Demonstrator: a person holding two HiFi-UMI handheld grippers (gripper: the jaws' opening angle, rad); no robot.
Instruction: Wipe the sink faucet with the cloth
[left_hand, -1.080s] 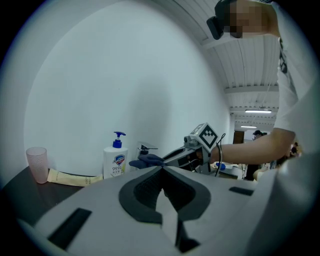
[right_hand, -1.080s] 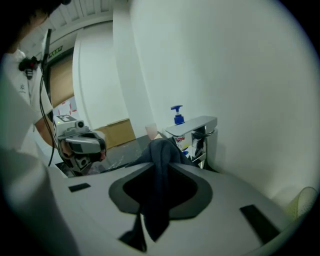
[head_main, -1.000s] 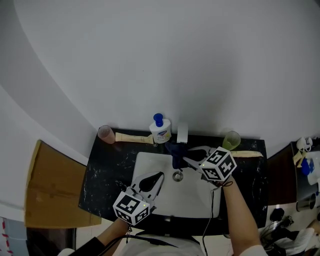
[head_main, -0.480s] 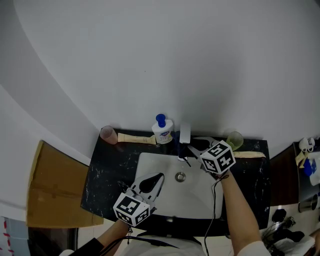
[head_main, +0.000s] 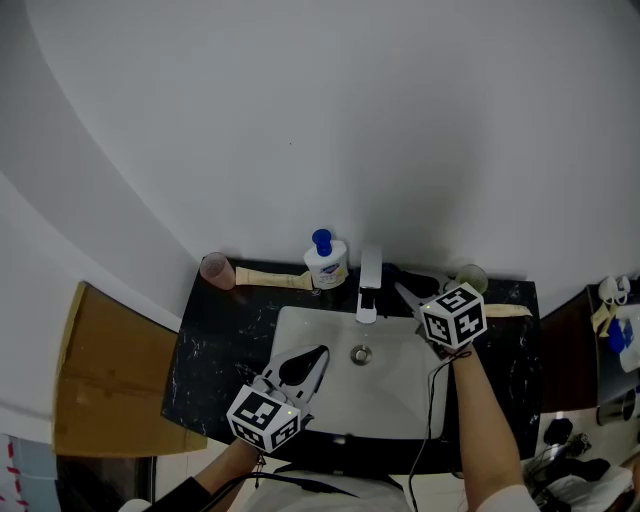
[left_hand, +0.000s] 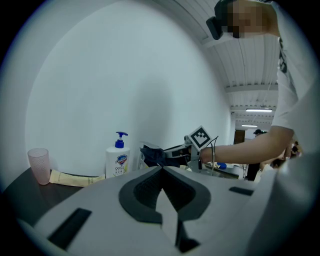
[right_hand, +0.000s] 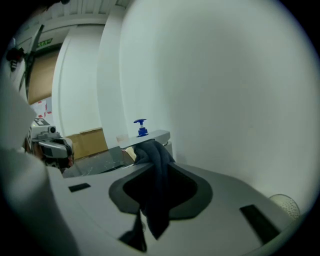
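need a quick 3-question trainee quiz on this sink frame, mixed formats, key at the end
1. Which gripper holds the dark cloth? A) left gripper B) right gripper C) neither
2. True or false: in the head view the soap bottle stands to the right of the faucet.
3. Fill in: the left gripper's jaws are ___, with nothing between them.
Key: 1 B; 2 false, the bottle stands to the left of the faucet; 3 together.
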